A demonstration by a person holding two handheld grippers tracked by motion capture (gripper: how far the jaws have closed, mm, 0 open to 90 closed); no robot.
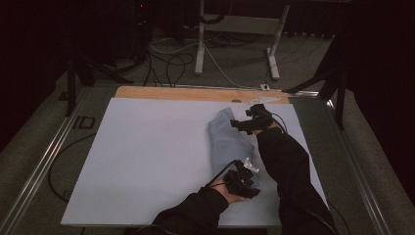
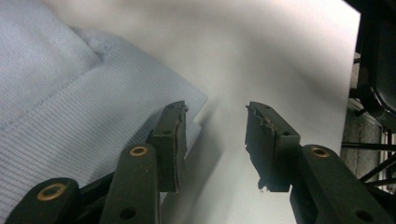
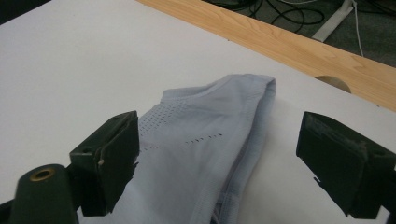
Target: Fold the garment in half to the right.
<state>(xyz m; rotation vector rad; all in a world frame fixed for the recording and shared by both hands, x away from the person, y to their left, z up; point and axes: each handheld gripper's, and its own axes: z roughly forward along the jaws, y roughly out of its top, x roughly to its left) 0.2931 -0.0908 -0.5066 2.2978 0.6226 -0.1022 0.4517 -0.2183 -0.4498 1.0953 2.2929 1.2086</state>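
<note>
High view: a pale blue garment lies folded into a long narrow strip on the white sheet that covers the table, right of centre, running from near the far edge back toward the near edge. A strip of bare wood shows along the table's far edge beyond the sheet.

Right gripper sits at the far end of the garment, held by a hand in a dark sleeve that reaches in from the near edge. Left gripper sits at the near end of the garment, close to the near edge, its cable looping back toward the wrist.

Left gripper view: the jaws of the left gripper stand apart, released, with nothing between them. The left jaw is over the ribbed corner of the garment; whether it touches the cloth cannot be told. The right jaw is over bare sheet.

Right gripper view: the jaws of the right gripper are spread wide, released, straddling the garment without closing on it. The folded end, with a patch of small perforations, points toward the wood strip. A round hole shows in the wood at the sheet's edge.
</note>
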